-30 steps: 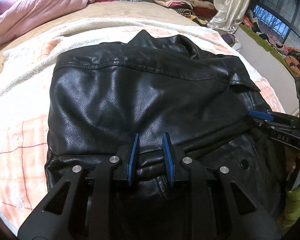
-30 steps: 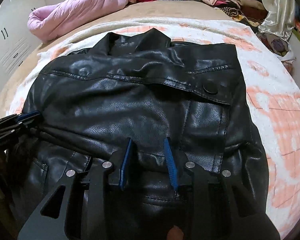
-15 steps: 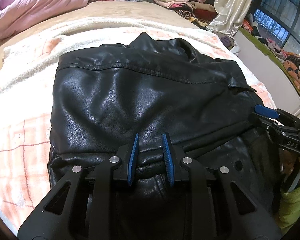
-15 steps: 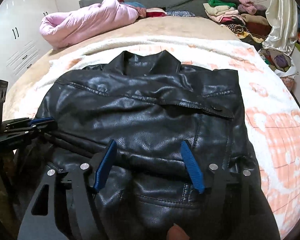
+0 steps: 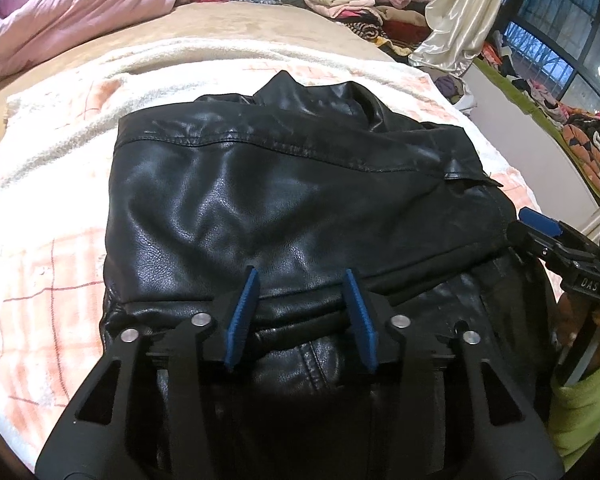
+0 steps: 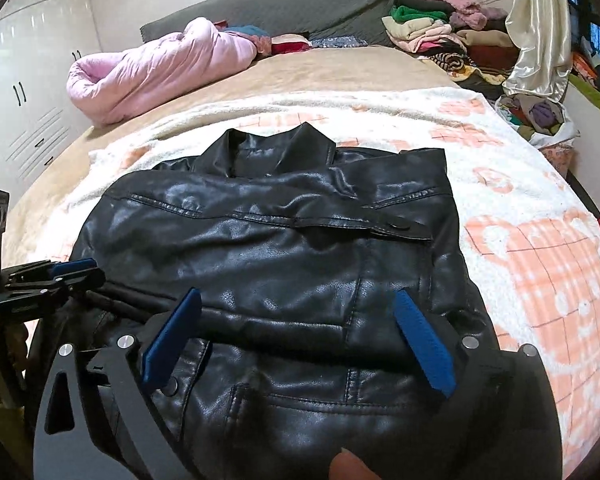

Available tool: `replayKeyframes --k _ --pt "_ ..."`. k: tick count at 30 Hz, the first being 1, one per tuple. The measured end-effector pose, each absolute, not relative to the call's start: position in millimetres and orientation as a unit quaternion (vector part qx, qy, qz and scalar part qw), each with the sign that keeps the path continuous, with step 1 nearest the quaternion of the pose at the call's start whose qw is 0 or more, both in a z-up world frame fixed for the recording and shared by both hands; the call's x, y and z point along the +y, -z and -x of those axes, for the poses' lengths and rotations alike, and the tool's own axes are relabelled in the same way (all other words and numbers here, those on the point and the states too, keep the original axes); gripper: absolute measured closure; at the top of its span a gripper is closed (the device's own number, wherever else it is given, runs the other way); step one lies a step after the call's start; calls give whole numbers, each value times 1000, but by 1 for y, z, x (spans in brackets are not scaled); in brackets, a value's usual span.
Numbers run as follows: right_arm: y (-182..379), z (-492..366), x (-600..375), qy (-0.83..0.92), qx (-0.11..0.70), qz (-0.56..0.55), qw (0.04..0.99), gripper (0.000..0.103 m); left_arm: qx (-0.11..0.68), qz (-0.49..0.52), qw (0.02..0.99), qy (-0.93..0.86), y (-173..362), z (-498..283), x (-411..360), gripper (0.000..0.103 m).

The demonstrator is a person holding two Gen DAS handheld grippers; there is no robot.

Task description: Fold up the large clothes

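Jacket [image 5: 284, 200]: black leather, folded, lying flat on the blanket, collar [image 6: 276, 148] at the far end, hem nearest the cameras.
Blanket [image 5: 52, 272]: white fleece with orange check pattern, spread over the bed [image 6: 308, 72].
Left gripper [image 5: 304, 308]: over the jacket's near fold; jaws have just been opening and stand partly apart, a ridge of leather lying between the blue pads [image 5: 242, 320], not pinched.
Right gripper [image 6: 296, 336]: over the near right part of the jacket; jaws have just been opening and are spread wide, released, the leather below them and free.
Duvet [image 6: 160, 64]: pink, bundled at the far left of the bed.
Clothes pile [image 6: 432, 32]: folded, mixed colours, far right of the bed.
Curtain [image 6: 540, 28]: cream satin, hanging at the right.
Wardrobe [image 6: 28, 80]: white, on the left wall.
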State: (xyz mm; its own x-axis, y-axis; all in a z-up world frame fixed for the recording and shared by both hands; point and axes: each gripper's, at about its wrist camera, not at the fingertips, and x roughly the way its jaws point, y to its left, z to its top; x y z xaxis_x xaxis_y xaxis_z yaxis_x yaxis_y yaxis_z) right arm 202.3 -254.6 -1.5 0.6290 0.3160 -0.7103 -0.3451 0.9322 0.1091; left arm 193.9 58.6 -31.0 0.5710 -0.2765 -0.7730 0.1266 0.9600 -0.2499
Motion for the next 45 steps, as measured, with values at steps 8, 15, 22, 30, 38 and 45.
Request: replayKeyframes --k 8,15,22,30,38,45 --pt "-7 -187 -260 -187 375 -1 908 5 436 69 892 94 19 -189 59 17" --pt "-23 -165 -259 -193 353 -2 916 5 429 68 898 73 9 -184 65 10" --pt "-34 -140 -260 -201 347 5 916 5 412 83 904 74 -7 -163 66 10" --pt "-32 -113 -266 -206 358 20 911 5 400 92 909 70 -19 -132 61 10" --pt "-27 -91 -288 -196 368 22 909 5 399 91 911 53 -17 -104 59 10" --pt "-20 -77 -314 -182 384 18 905 5 406 93 908 42 -13 -85 58 9"
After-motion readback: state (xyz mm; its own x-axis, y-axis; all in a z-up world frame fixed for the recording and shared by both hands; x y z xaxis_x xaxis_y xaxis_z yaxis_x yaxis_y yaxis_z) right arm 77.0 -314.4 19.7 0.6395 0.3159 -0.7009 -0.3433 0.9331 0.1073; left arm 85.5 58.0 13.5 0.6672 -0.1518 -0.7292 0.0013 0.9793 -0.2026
